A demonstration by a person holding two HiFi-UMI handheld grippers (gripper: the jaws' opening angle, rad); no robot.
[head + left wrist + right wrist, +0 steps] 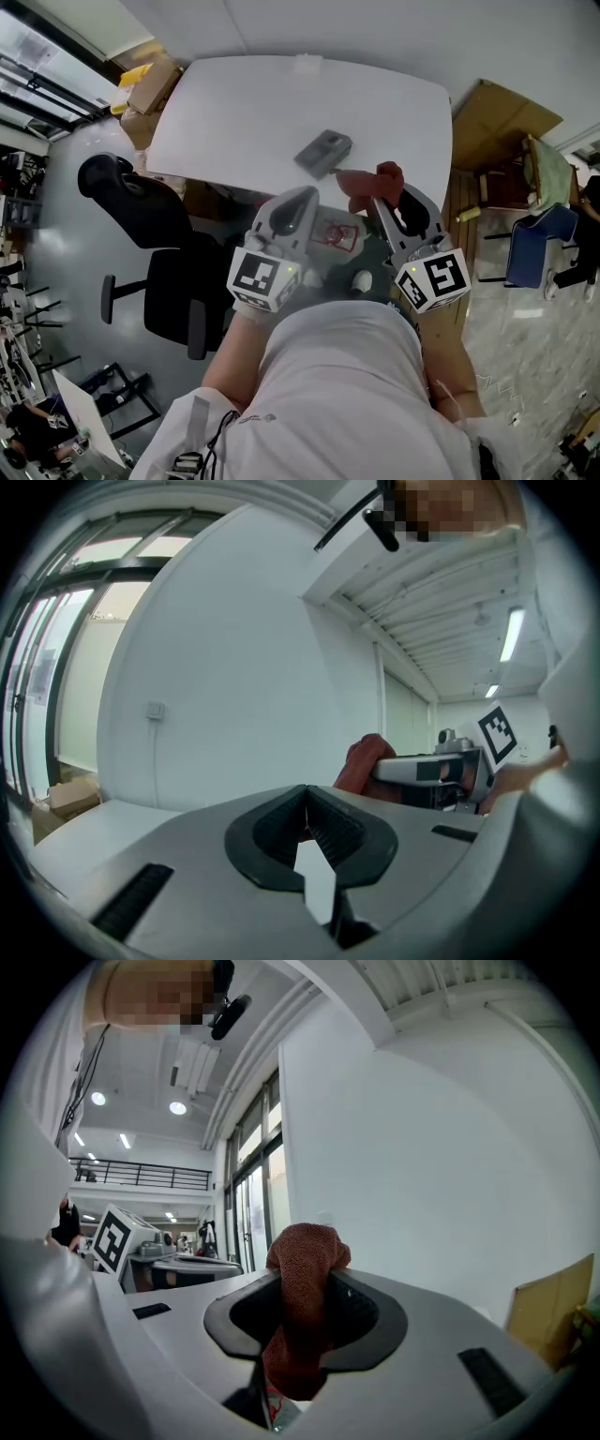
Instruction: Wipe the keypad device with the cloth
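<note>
The grey keypad device (323, 152) lies on the white table (244, 103), a little right of its middle. A red cloth (377, 180) bunches up between the jaws of my right gripper (382, 194), which is shut on it; in the right gripper view the cloth (302, 1288) sticks up past the tips and hangs down below them. My left gripper (302, 195) is shut with nothing in it, its ridged pads (323, 825) meeting. Both grippers are held near my chest, at the table's near edge, short of the device. The left gripper view catches the cloth (361, 759) to its right.
A black office chair (159, 262) stands left of me by the table's corner. Cardboard boxes (150, 89) sit at the table's far left. Flattened cardboard (497, 117) and a blue chair (539, 239) are on the right.
</note>
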